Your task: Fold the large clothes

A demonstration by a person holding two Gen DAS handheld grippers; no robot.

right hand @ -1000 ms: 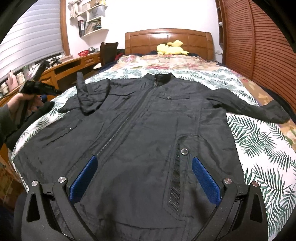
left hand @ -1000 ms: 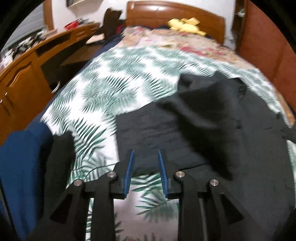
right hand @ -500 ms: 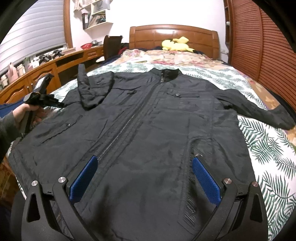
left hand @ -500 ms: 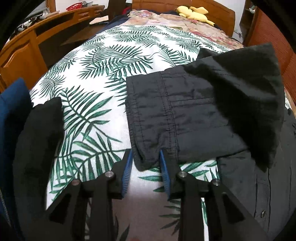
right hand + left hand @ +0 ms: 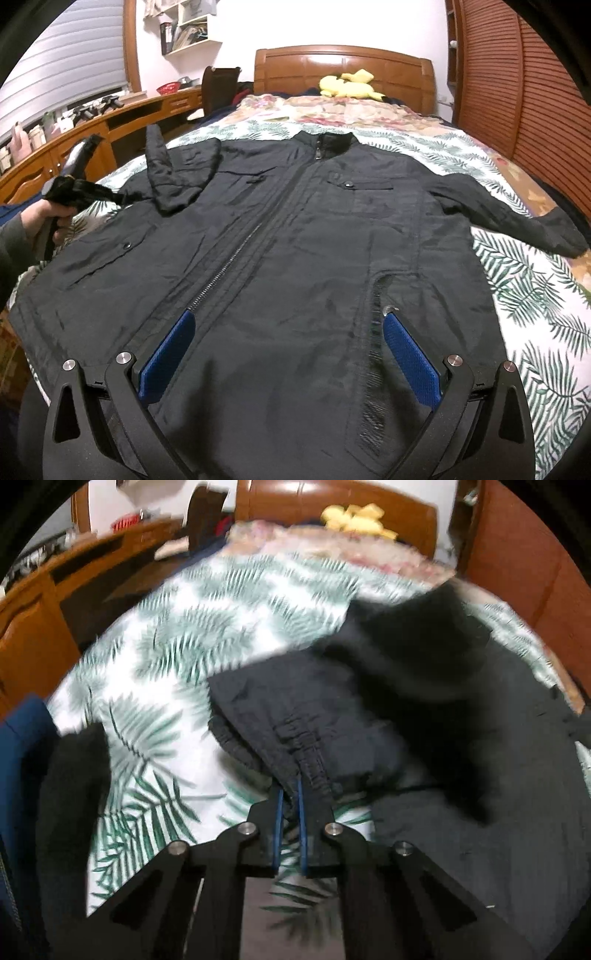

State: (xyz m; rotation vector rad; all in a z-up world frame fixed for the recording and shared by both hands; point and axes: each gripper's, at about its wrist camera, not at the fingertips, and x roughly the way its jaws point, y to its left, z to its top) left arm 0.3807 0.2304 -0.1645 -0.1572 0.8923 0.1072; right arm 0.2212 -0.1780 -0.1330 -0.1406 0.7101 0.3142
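A large black zip jacket (image 5: 295, 266) lies front-up and spread across the bed, collar toward the headboard. Its left sleeve (image 5: 177, 177) is bunched and folded up near the shoulder; its right sleeve (image 5: 517, 218) lies stretched out. My left gripper (image 5: 290, 801) is shut on the cuff of the left sleeve (image 5: 295, 731) and lifts it slightly off the bedspread; it also shows in the right wrist view (image 5: 77, 192), held in a hand. My right gripper (image 5: 288, 343) is wide open and empty, hovering over the jacket's lower front.
The leaf-print bedspread (image 5: 535, 295) covers the bed. A yellow plush toy (image 5: 347, 86) lies by the wooden headboard (image 5: 343, 70). A wooden desk (image 5: 92, 136) runs along the left, a slatted wooden wardrobe (image 5: 517, 92) on the right. Dark clothes (image 5: 66, 794) lie at the bed's left edge.
My left gripper has closed on the sleeve cuff that lay between its open fingers, and pulled it up. The right gripper stays open over the jacket's hem.
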